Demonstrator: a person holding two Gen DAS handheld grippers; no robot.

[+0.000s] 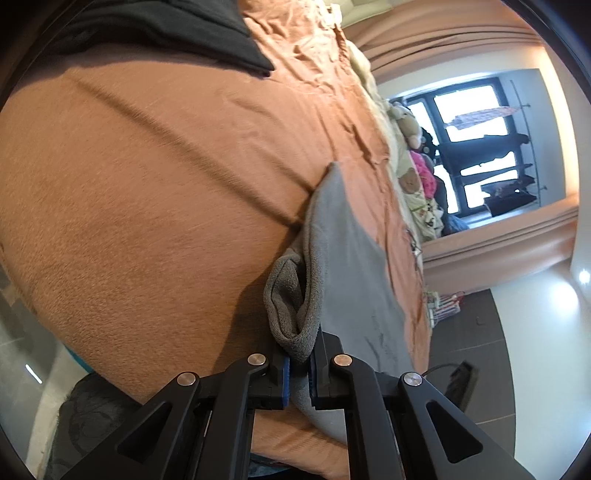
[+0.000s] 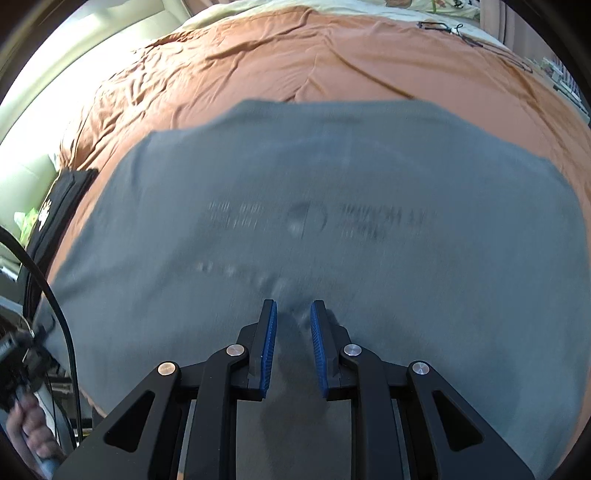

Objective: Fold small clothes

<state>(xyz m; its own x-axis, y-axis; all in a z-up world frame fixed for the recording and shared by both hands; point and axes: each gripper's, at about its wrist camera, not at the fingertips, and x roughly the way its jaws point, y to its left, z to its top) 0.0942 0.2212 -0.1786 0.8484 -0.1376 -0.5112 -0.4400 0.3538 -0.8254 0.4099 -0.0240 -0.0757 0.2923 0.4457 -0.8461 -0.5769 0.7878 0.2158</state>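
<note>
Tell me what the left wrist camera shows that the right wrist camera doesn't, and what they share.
Left wrist only: the left gripper with its jaws shut on a bunched edge of the grey cotton T-shirt, plus a dark-framed window and stuffed toys at the far end of the bed.

Right wrist only: the right gripper, jaws slightly apart with nothing between them, over the shirt's blurred faded print, and a hand at the lower left.

Both: the grey shirt lying on the orange bedspread and a folded black garment.
</note>
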